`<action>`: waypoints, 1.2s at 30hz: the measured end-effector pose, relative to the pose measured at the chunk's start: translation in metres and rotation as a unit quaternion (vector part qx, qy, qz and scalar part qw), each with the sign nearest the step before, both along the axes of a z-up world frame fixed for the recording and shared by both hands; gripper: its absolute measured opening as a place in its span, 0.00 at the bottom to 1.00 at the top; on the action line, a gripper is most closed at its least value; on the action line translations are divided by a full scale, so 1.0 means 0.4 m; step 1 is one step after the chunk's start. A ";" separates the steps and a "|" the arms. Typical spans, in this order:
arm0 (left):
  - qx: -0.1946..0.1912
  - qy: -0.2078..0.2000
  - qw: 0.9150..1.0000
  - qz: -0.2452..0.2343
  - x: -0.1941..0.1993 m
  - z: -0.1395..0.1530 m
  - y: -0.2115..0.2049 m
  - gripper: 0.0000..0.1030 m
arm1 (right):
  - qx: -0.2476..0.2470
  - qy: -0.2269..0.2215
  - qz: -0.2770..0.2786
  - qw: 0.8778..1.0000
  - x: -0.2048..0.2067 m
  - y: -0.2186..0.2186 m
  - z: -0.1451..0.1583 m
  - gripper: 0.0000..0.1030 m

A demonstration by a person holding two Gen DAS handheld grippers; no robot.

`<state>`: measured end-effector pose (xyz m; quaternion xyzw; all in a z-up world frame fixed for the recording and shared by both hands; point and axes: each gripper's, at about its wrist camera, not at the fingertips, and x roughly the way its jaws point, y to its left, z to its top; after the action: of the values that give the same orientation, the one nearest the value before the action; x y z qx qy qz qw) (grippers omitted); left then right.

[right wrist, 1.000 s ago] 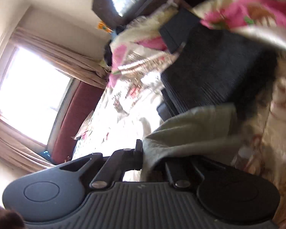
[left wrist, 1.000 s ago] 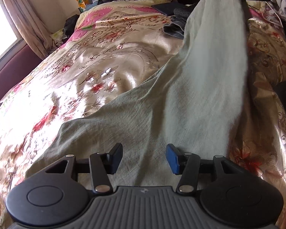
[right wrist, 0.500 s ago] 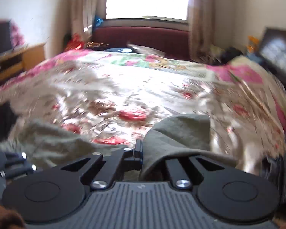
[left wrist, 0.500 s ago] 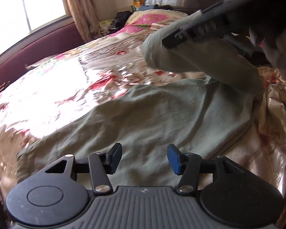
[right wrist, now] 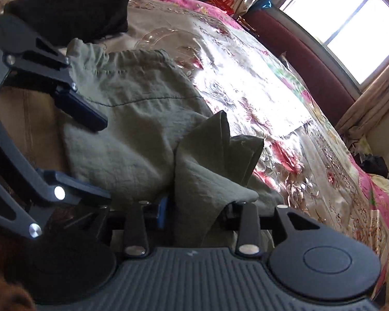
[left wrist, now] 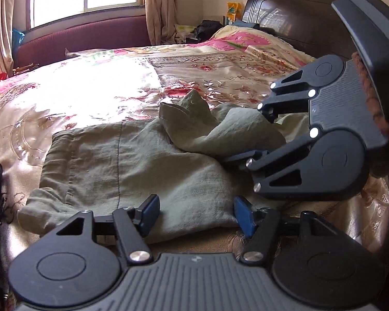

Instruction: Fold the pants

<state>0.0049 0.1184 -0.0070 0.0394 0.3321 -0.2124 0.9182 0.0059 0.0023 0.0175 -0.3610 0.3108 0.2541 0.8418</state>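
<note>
On the bed [left wrist: 96, 83] the pants [left wrist: 132, 165] now lie doubled over — the leg end we carried across sits bunched on the waist half. Our right gripper [right wrist: 194, 207] has just been opening, its fingers loose around that cloth, while our left gripper [left wrist: 196, 213] has spread wider with its fingers apart and empty — next comes smoothing the bunch.

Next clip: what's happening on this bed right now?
A person with a gripper in each hand is folding olive-green pants on a floral bedspread. The leg end has been brought over onto the waist half and lies bunched there. The right gripper has just been opening, the cloth still between its jaws. The left gripper is open, over the pants' near edge, holding nothing.
</note>
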 end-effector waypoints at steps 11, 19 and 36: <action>-0.015 -0.018 1.000 0.002 -0.028 0.019 0.017 0.75 | 0.082 -0.052 0.027 0.995 0.000 0.068 0.066 0.38; -0.008 -0.029 0.999 -0.018 -0.045 0.022 0.006 0.75 | 0.016 -0.045 0.021 0.999 0.004 0.114 0.017 0.38; -0.038 -0.048 0.998 -0.017 -0.068 0.042 0.026 0.75 | 0.304 0.084 -0.158 0.936 0.184 0.045 0.215 0.05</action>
<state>-0.0223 0.1289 0.0099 0.0202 0.2791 -0.2382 0.9300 0.0797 0.0205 0.1035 -0.0117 0.3416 0.2297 0.9112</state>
